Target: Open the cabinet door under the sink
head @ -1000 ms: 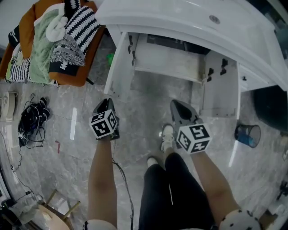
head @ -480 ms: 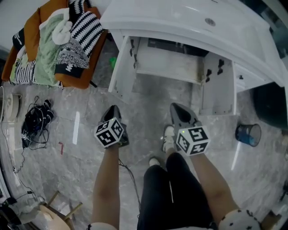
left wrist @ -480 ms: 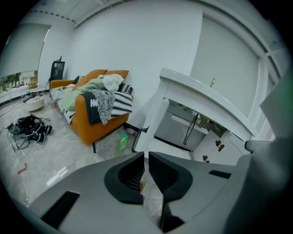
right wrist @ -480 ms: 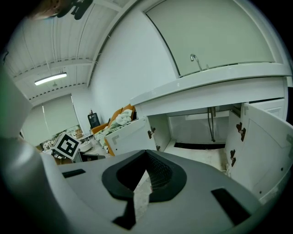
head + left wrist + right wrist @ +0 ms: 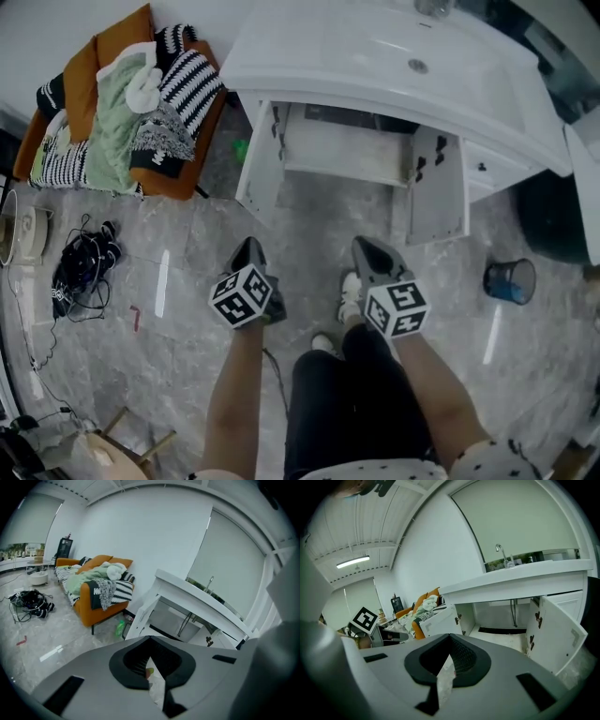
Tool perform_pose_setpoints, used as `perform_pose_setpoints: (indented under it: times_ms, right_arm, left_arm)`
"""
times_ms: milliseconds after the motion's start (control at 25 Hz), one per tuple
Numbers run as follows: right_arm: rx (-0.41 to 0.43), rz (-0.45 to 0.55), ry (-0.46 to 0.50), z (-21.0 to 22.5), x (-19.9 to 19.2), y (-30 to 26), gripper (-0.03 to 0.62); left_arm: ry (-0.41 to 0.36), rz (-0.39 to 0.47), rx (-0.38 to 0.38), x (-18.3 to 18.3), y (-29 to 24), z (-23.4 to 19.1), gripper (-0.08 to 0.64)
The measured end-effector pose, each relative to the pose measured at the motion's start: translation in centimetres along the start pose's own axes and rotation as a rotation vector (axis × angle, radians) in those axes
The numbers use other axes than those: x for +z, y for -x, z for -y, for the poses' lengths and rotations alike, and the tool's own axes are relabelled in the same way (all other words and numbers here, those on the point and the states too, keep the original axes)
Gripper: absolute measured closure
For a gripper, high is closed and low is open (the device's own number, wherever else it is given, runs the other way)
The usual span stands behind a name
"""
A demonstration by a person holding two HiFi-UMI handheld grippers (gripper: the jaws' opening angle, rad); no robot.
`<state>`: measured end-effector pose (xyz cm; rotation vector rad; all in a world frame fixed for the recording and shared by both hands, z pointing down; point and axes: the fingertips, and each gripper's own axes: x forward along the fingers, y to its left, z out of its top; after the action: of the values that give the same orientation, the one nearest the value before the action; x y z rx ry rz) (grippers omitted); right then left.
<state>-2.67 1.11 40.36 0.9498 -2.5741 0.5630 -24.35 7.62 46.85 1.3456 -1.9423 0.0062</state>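
Cabinet doors under the sink (image 5: 375,47) stand swung out on both sides: the left door (image 5: 260,173) angles toward the orange sofa (image 5: 178,178), the right door (image 5: 437,187) hangs out toward the blue bin (image 5: 511,279), and between them the pale cabinet floor (image 5: 347,150) lies in plain sight. From where I stand the job looks finished.

The left gripper (image 5: 249,246) has its jaws brought together on nothing, only a thin slit of floor showing between them. The right gripper (image 5: 366,247) is pinched together the same way, also empty. Both are held over the marble floor, well apart from either door, with the person's white shoe (image 5: 349,283) just beside the right one.

What could spoil things now is mostly a door drifting back. Neither one is being held, so if the hinges are sprung, or a knee or gripper brushes a door edge as the person shifts, the opening could narrow again. A dark cable (image 5: 274,389) trails down by the person's legs, and I would judge it easy to catch underfoot. A small green bottle (image 5: 241,150) sits on the floor just beside the left door, and pushing that door any wider would likely knock it over.
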Motion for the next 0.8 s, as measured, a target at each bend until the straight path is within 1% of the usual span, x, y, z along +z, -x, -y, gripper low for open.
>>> perform_pose_setpoints:
  times_ms: [80,280,400,560,800]
  right_arm:
    - [-0.003,0.003,-0.007,-0.5,0.3,1.1,0.583]
    - [-0.016,0.003,-0.014,-1.5,1.5,3.7,0.583]
    - [-0.028,-0.002,-0.027,-1.7,2.0,4.9,0.583]
    - [-0.033,-0.006,-0.033,-2.6,3.1,6.1,0.583]
    - [-0.013,-0.011,-0.025,-4.3,5.0,8.2,0.583]
  left_arm:
    - [0.008,0.005,-0.002,0.4,1.3,0.9,0.555]
    - [0.031,0.011,-0.036,1.4,4.3,3.5,0.555]
    - [0.033,-0.002,-0.028,1.6,5.9,4.8,0.555]
    - [0.023,-0.026,-0.012,2.1,8.1,6.2,0.555]
    - [-0.009,-0.058,-0.039,2.5,11.6,9.0,0.555]
